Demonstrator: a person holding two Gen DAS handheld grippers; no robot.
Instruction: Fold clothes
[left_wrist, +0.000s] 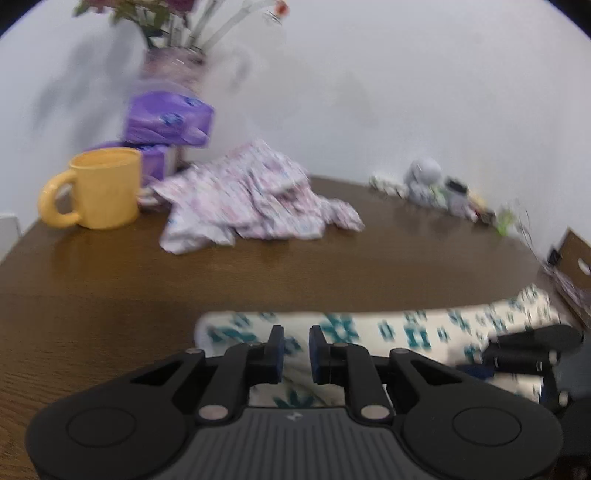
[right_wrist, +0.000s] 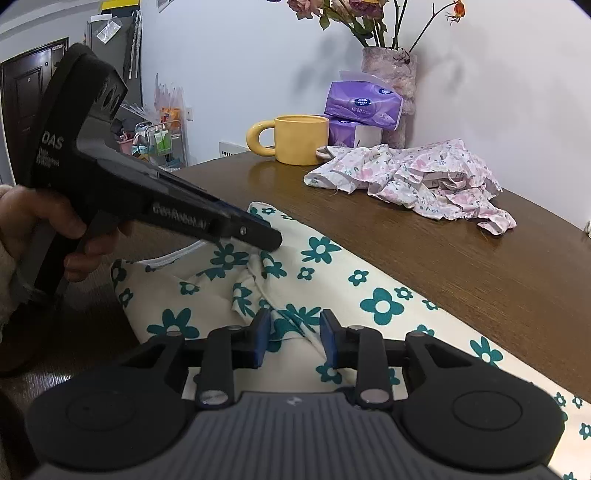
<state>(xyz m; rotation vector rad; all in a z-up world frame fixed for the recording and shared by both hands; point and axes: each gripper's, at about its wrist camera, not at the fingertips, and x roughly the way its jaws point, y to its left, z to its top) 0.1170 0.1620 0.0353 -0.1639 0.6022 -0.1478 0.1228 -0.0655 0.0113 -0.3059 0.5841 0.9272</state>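
A cream garment with teal flowers (right_wrist: 332, 280) lies flat along the near edge of the brown table (right_wrist: 461, 266). My left gripper (right_wrist: 275, 240), held by a hand (right_wrist: 29, 218), has its tip on a bunched fold of this garment and is shut on it. In the left wrist view the garment (left_wrist: 388, 328) shows in the narrow gap of the left gripper (left_wrist: 297, 347). My right gripper (right_wrist: 295, 332) stands open over a raised crease, its blue pads clear of the cloth. The right gripper (left_wrist: 487, 356) also shows at the lower right. A crumpled pink floral garment (right_wrist: 424, 177) lies further back.
A yellow mug (right_wrist: 299, 138), purple tissue packs (right_wrist: 362, 101) and a vase of flowers (right_wrist: 391, 70) stand at the back by the wall. Small ornaments (left_wrist: 424, 177) line the far right edge. A shelf cart (right_wrist: 159, 140) stands beyond the table's left end.
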